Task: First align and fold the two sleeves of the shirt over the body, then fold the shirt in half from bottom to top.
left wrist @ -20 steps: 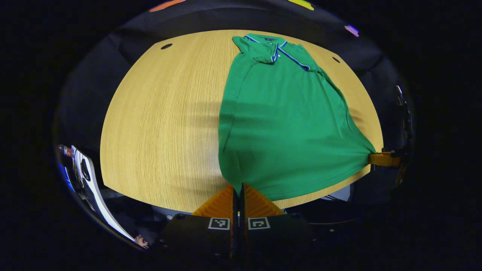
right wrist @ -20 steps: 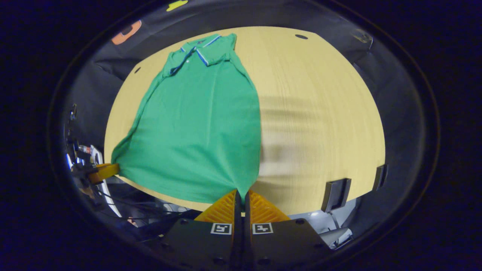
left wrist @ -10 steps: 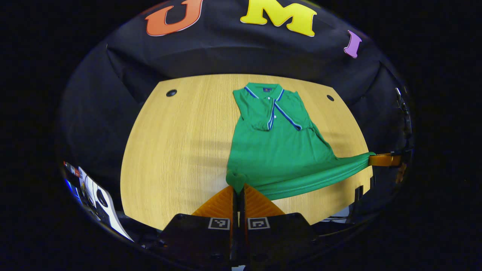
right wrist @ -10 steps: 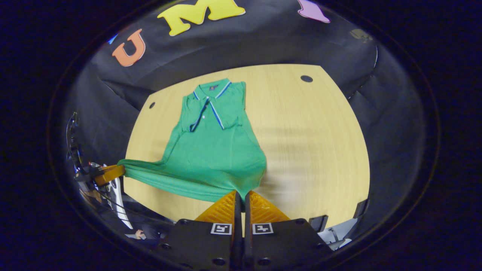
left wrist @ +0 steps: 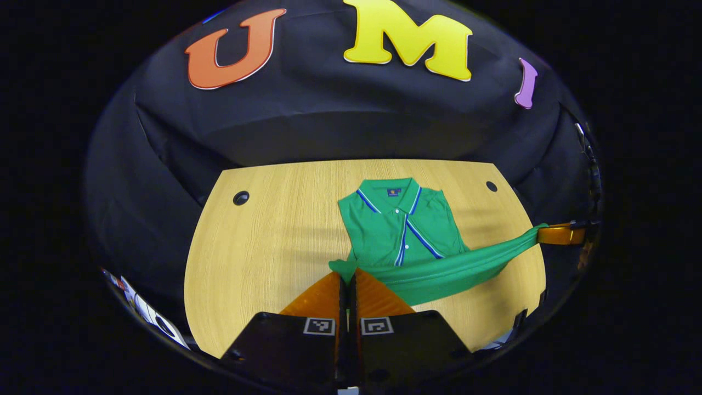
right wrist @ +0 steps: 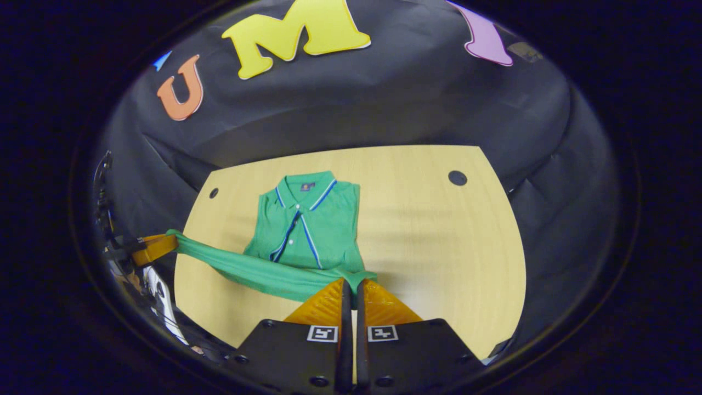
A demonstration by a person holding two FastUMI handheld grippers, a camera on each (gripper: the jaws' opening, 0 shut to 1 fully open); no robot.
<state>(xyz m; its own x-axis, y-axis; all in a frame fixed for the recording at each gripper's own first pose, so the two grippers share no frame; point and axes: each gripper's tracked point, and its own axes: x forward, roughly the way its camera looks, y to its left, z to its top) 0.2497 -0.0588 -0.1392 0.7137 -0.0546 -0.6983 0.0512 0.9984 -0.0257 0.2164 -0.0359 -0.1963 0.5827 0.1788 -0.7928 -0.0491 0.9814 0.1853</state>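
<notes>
A green polo shirt (left wrist: 403, 230) with blue-and-white collar trim lies on the wooden table (left wrist: 263, 241), collar toward the far wall, sleeves folded in over the body. Its bottom hem (left wrist: 455, 269) is lifted off the table and stretched between both grippers. In the left gripper view my left gripper (left wrist: 346, 276) is shut on one hem corner, and the right gripper (left wrist: 556, 234) holds the other corner at far right. In the right gripper view my right gripper (right wrist: 351, 281) is shut on its hem corner of the shirt (right wrist: 307, 230), with the left gripper (right wrist: 153, 248) pinching the opposite corner at the left.
The table has round cable holes near its far corners (left wrist: 241, 198) (left wrist: 491, 186) (right wrist: 457, 178). The black booth wall rises right behind the table's far edge. Bare wood (right wrist: 439, 241) lies on both sides of the shirt.
Both grippers have carried the hem up and forward from the near table edge toward the collar. The shirt's lower half now hangs lifted over the upper body.
</notes>
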